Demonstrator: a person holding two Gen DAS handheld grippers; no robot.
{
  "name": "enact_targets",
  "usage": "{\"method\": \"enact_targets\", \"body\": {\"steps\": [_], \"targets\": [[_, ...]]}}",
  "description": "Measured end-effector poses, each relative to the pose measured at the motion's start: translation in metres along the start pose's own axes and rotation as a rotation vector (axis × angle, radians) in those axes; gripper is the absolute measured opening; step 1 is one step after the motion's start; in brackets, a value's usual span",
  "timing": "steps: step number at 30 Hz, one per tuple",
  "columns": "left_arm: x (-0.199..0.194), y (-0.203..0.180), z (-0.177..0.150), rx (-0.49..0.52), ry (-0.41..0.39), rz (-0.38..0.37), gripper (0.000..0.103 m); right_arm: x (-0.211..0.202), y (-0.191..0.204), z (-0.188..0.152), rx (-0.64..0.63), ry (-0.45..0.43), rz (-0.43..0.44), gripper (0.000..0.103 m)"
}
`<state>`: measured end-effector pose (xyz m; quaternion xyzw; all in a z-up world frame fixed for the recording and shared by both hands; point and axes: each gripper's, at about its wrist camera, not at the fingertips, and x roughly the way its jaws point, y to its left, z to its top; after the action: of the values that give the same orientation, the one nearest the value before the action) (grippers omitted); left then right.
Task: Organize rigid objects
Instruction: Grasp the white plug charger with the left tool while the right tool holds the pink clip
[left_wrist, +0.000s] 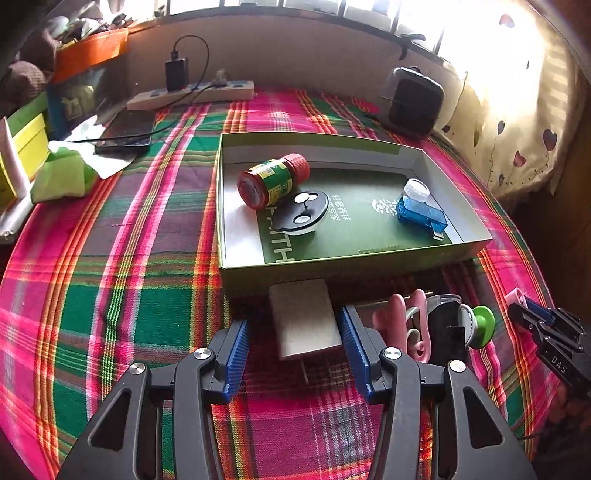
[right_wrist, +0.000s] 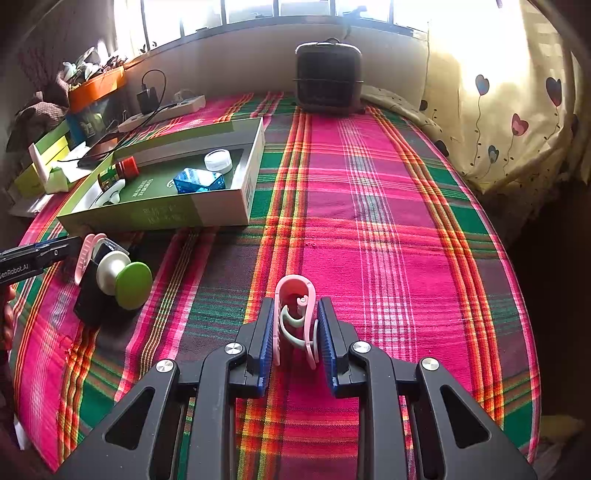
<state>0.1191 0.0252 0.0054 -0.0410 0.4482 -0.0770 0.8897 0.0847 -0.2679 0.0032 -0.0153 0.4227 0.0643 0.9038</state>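
Risk of slipping: pink clip (right_wrist: 297, 317) pinched upright between right gripper (right_wrist: 297, 347) pads above the cloth, well apart from the box (right_wrist: 221, 214). Left gripper (left_wrist: 293, 354) spread around grey block (left_wrist: 304, 319), possibly nudging it askew.

Two low wrist views close over the plaid cloth (left_wrist: 147, 258), sharing the box (right_wrist: 221, 210).
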Motion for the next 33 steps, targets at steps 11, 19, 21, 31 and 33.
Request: {"method": "enact_targets", "body": {"steps": [11, 19, 21, 31, 33], "targets": [[-0.0019, 0.0030, -0.0032, 0.012, -0.014, 0.030, 0.047, -0.0001, 0.0000, -0.0001, 0.000, 0.000, 0.000, 0.024], [-0.0029, 0.0022, -0.0054, 0.036, -0.026, 0.064, 0.033, 0.0001, 0.0000, -0.0002, 0.000, 0.000, 0.000, 0.024], [-0.0033, 0.0036, -0.0059, 0.035, -0.029, 0.057, 0.033, 0.0001, 0.0000, -0.0002, 0.000, 0.000, 0.000, 0.024], [-0.0039, 0.0035, -0.0063, 0.033, -0.035, 0.057, 0.033, -0.0001, 0.0002, -0.0001, 0.001, 0.000, 0.001, 0.024], [-0.0045, 0.0041, -0.0064, 0.030, -0.034, 0.056, 0.033, 0.0000, 0.0005, 0.0000, 0.000, 0.000, -0.001, 0.024]]}}
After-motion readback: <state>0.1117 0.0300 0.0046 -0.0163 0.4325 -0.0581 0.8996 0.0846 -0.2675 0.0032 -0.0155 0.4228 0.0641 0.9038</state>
